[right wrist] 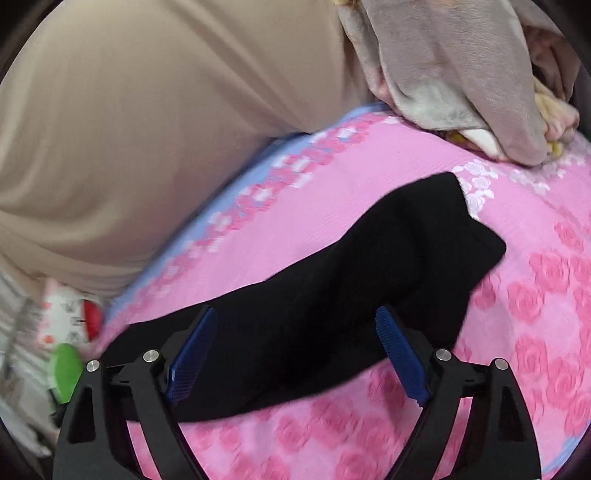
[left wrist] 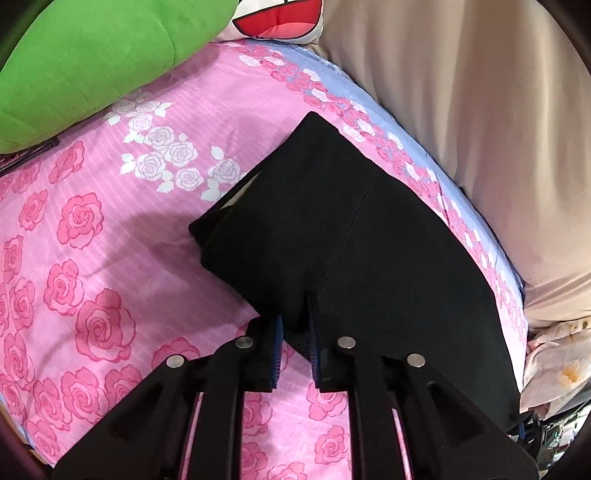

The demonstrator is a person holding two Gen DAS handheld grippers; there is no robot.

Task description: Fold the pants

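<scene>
Black pants lie folded on a pink rose-print sheet. In the left wrist view my left gripper is shut on a pinch of the pants' near edge, the dark cloth bunched between its blue pads. In the right wrist view the same pants stretch across the bed as a long dark band. My right gripper stands open over them, its blue pads wide apart and the cloth lying loose between them.
A green plush cushion and a red-and-white plush toy sit at the bed's far end. A beige cover runs along the sheet's blue border. A grey crumpled garment lies at the far right of the bed.
</scene>
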